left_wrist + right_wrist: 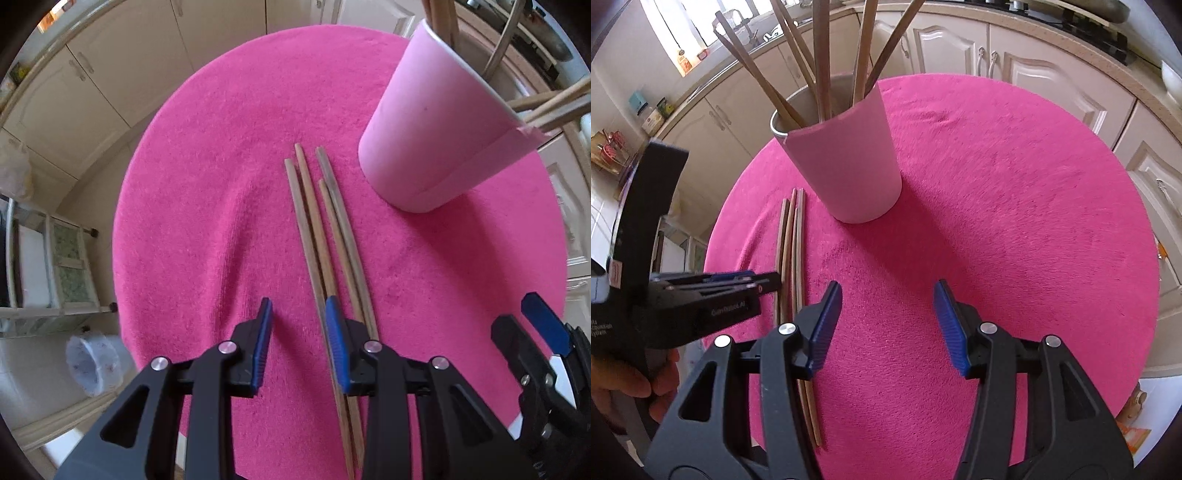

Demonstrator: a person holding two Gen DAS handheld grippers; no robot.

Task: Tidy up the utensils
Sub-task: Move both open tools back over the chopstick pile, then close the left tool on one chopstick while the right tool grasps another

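We see four thin wooden chopsticks lying centre frame on the round pink towel mat, beside the pale pink cup upper right. Left gripper and right gripper gape, holding nothing.

Both tongs are black plastic with ribbed blue pads and silver screws.

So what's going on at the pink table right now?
A person is sorting wooden chopsticks into the pink cylindrical cup, which already holds several. Four loose wooden chopsticks lie side by side on the pink towel-covered round table. The left gripper is open and low over their near ends, holding nothing. The right gripper hangs open beside them, empty.
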